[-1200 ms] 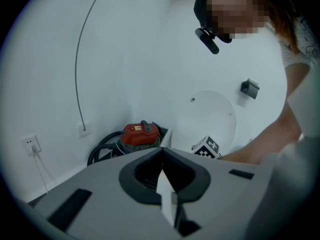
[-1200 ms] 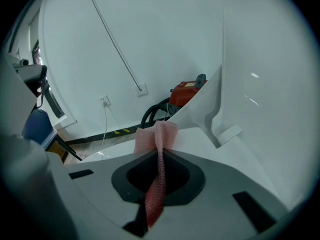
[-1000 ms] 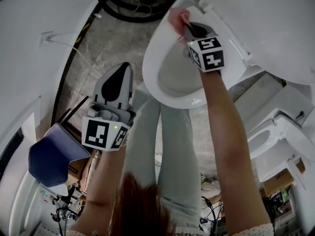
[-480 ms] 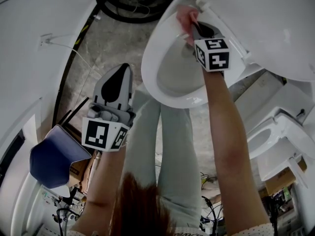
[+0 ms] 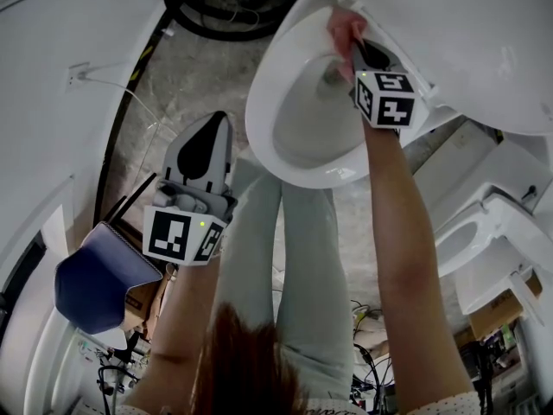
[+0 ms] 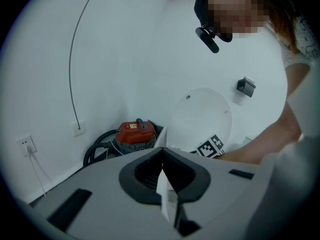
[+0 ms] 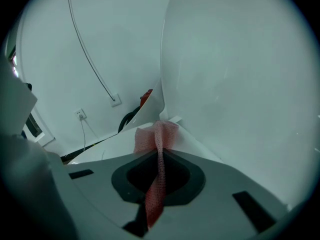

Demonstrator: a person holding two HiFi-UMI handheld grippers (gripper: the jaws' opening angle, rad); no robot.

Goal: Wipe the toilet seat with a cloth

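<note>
The white toilet seat (image 5: 260, 115) rings the bowl at the top middle of the head view, and its lid (image 5: 467, 33) stands raised to the right. My right gripper (image 5: 356, 47) is shut on a pink cloth (image 5: 344, 24) and presses it on the seat's far right side, close under the lid. In the right gripper view the cloth (image 7: 155, 135) runs pinched between the jaws of the right gripper (image 7: 159, 153), its free end spread on the seat (image 7: 112, 146) beside the lid (image 7: 240, 74). My left gripper (image 5: 216, 121) hangs left of the bowl, shut on nothing (image 6: 162, 159).
A red vacuum (image 6: 135, 132) with a black hose (image 5: 216, 11) stands behind the toilet. A blue container (image 5: 91, 279) is at the lower left. More white toilets (image 5: 484, 232) stand at the right. The person's legs (image 5: 285, 258) are in front of the bowl.
My right gripper has slid the pink cloth along the seat's rim to the right and farther back, towards the lid. The left gripper has stayed where it was.
</note>
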